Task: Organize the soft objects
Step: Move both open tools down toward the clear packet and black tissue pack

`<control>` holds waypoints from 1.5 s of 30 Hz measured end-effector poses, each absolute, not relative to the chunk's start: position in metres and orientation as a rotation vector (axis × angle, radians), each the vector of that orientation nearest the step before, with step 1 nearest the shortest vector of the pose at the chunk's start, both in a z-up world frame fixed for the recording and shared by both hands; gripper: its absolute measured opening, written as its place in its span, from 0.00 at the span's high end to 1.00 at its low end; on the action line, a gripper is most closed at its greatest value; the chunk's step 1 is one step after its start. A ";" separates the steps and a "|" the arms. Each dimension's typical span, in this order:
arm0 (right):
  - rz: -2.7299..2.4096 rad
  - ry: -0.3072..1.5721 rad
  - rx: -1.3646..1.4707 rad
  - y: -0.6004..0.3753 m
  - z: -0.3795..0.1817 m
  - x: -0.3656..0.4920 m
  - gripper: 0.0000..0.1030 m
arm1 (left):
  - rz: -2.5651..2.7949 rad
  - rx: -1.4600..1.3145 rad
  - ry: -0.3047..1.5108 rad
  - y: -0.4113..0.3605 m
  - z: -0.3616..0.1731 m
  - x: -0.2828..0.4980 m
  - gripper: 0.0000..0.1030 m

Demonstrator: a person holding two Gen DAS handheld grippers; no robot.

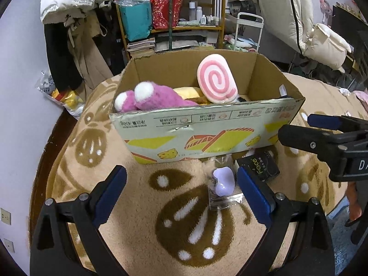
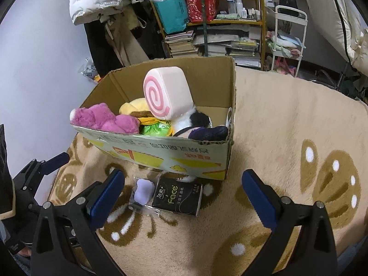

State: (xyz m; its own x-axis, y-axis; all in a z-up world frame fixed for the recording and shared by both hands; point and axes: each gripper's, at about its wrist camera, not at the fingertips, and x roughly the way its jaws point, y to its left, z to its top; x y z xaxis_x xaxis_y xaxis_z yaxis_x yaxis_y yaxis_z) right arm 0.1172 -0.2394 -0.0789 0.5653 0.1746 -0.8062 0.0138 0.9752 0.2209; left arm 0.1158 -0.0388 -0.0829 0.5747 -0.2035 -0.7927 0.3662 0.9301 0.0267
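The cardboard box (image 1: 202,135) stands on the beige blanket (image 1: 138,207) with plush toys inside, the pink swirl plush (image 1: 216,80) leaning at its back wall. To the box's right the blanket is free up to its far edge. Just before the box's front wall lie a purple soft piece in clear wrap (image 1: 223,181) and a black tissue pack (image 2: 177,195). Your left gripper (image 1: 181,195) is wide apart and holds nothing, its right finger close beside the purple piece. Your right gripper (image 2: 184,195) is also wide apart and empty, above both things.
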 end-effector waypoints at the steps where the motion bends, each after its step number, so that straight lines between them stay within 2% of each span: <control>1: 0.096 0.973 0.213 -0.239 -0.080 0.118 0.00 | -0.338 0.193 0.902 -0.038 -0.085 0.117 0.07; 38: 0.069 1.205 0.162 -0.212 -0.159 0.144 0.00 | -0.508 0.231 0.963 -0.079 -0.156 0.111 0.07; 45: 0.031 1.233 0.108 -0.205 -0.167 0.146 0.13 | -0.510 0.236 0.999 -0.085 -0.165 0.111 0.07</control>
